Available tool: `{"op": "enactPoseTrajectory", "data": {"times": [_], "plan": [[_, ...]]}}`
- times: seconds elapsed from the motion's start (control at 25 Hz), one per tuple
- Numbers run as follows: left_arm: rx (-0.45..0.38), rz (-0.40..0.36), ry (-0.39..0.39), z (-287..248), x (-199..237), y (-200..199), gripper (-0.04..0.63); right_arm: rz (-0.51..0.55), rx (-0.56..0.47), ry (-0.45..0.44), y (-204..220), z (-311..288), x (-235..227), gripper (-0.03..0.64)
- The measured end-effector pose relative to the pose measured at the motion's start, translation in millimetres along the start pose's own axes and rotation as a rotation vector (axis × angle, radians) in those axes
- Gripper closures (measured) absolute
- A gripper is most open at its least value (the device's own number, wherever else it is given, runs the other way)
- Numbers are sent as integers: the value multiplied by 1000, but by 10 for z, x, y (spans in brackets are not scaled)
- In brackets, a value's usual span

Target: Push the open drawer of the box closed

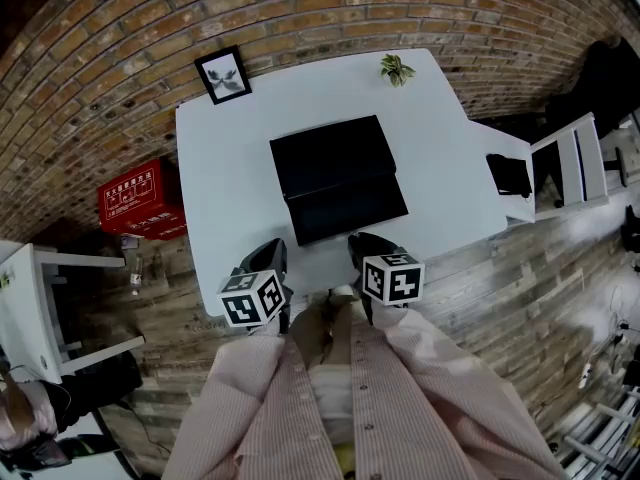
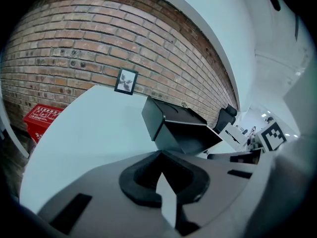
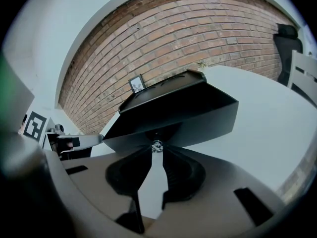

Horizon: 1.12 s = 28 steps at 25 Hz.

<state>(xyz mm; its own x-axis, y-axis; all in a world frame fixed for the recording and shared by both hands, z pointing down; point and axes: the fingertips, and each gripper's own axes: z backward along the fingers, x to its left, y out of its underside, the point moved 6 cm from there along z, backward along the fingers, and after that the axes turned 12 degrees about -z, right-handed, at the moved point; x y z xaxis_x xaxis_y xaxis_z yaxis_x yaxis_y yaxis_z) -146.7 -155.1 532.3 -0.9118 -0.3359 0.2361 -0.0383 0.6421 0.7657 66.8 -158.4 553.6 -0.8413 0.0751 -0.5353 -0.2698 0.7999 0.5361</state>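
A black box (image 1: 330, 153) stands in the middle of the white table (image 1: 450, 158), and its drawer (image 1: 345, 208) is pulled out toward me. In the right gripper view the drawer front (image 3: 173, 118) fills the middle. Its small shiny knob (image 3: 157, 145) sits right between the tips of my right gripper (image 3: 156, 148), whose jaws stand only a knob's width apart. The right gripper (image 1: 362, 240) meets the drawer's near edge in the head view. My left gripper (image 1: 274, 250) waits at the table's near edge, left of the drawer. It is shut and holds nothing, with the tips (image 2: 159, 153) touching and the box (image 2: 158, 115) well ahead.
A framed picture (image 1: 223, 75) and a small plant (image 1: 397, 68) stand at the table's far edge against the brick wall. A red crate (image 1: 140, 200) lies on the floor at the left. On the right stands a white chair (image 1: 575, 158), and beside it is a black object (image 1: 510, 175).
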Motion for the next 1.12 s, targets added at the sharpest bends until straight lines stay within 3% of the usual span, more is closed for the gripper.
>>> {"op": "enactPoseTrajectory", "data": {"times": [1.12], "plan": [[-6,-21,-21,-168,190,-228,600,12,4,-10,-295,-269,34,545]]}}
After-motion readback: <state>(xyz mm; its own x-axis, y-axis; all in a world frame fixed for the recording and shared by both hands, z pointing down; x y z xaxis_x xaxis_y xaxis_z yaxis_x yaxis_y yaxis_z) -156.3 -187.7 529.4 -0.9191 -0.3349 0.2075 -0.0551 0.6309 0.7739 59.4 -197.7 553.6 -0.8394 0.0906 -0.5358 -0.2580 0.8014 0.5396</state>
